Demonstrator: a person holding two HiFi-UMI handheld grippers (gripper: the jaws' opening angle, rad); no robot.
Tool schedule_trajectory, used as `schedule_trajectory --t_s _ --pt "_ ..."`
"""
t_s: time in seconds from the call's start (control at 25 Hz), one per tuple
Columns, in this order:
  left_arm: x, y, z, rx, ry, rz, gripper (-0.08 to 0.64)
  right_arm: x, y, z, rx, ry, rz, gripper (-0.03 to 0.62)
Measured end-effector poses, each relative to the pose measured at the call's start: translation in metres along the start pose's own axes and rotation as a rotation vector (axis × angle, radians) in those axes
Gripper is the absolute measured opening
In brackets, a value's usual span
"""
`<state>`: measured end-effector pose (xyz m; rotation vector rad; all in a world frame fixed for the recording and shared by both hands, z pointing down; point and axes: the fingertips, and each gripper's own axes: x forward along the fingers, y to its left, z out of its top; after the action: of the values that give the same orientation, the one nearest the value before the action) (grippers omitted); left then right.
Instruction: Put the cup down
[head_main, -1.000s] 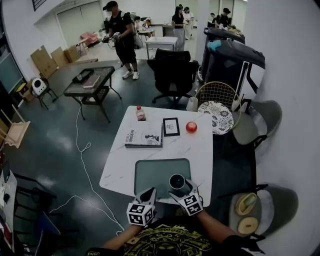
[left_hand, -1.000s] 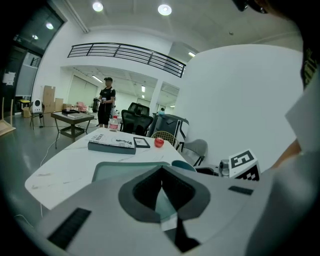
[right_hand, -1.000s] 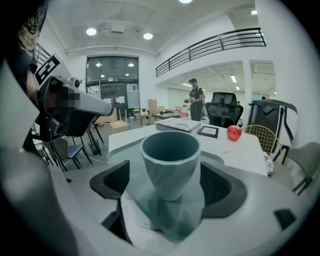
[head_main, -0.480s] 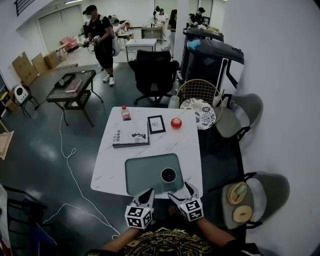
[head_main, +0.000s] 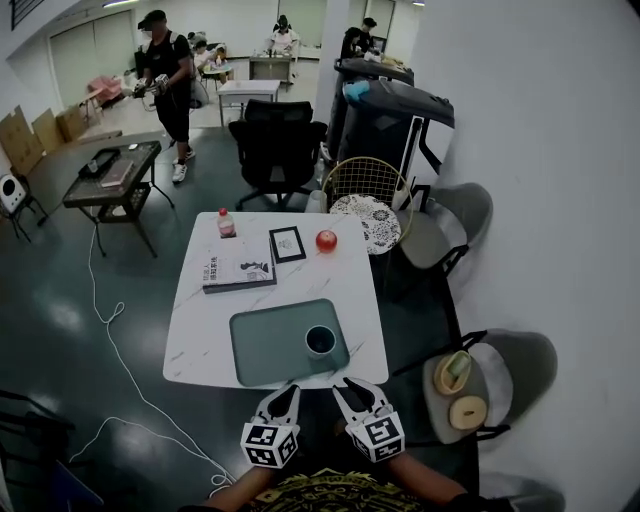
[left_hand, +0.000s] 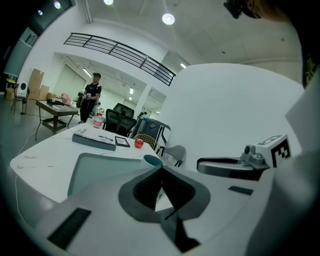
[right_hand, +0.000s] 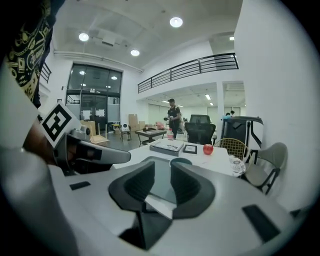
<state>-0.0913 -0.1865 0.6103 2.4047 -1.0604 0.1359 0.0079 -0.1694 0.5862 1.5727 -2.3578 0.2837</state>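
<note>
Head view, cup (head_main: 320, 341) upright on green mat (head_main: 265, 350) on counter (head_main: 200, 320), left gripper (head_main: 285, 393) jaws pressed together, right gripper (head_main: 352, 386) jaws closing, empty, book (head_main: 240, 272) print unreadable

The room is lit brightly and evenly from above by round ceiling lamps (right_hand: 175, 22), so that the white wall (head_main: 540, 150) is nearly washed out, pale reflections are laid on the dark floor (head_main: 60, 310), and only a faint shadow is cast by the cup (head_main: 320, 341). Straight lines are bent strongly toward the edges in every view. Both gripper views are ringed with black, and there the near jaws are rendered soft while the far room is kept fairly sharp.
</note>
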Motion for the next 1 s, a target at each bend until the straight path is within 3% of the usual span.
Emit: schedule_trajectory --t_s 0.24,0.48,0.76,1.0 --pt "-0.022 -0.007 0.008 0.022 -0.036 0.039 0.011 -0.025 0.01 0.007 -0.042 -0.025 -0.002 0.009" --pt "-0.037 -0.047 0.001 0.046 -0.065 0.052 0.011 -0.058 0.015 -0.009 -0.041 -0.048 0.047 0.008" --pt "-0.055 -0.126 -0.022 0.097 -0.072 0.025 0.011 -0.132 0.008 -0.025 -0.07 -0.067 0.056 0.008" --pt "-0.093 -0.181 -0.056 0.144 -0.053 0.045 0.011 -0.19 0.031 -0.042 -0.063 -0.071 0.117 0.008"
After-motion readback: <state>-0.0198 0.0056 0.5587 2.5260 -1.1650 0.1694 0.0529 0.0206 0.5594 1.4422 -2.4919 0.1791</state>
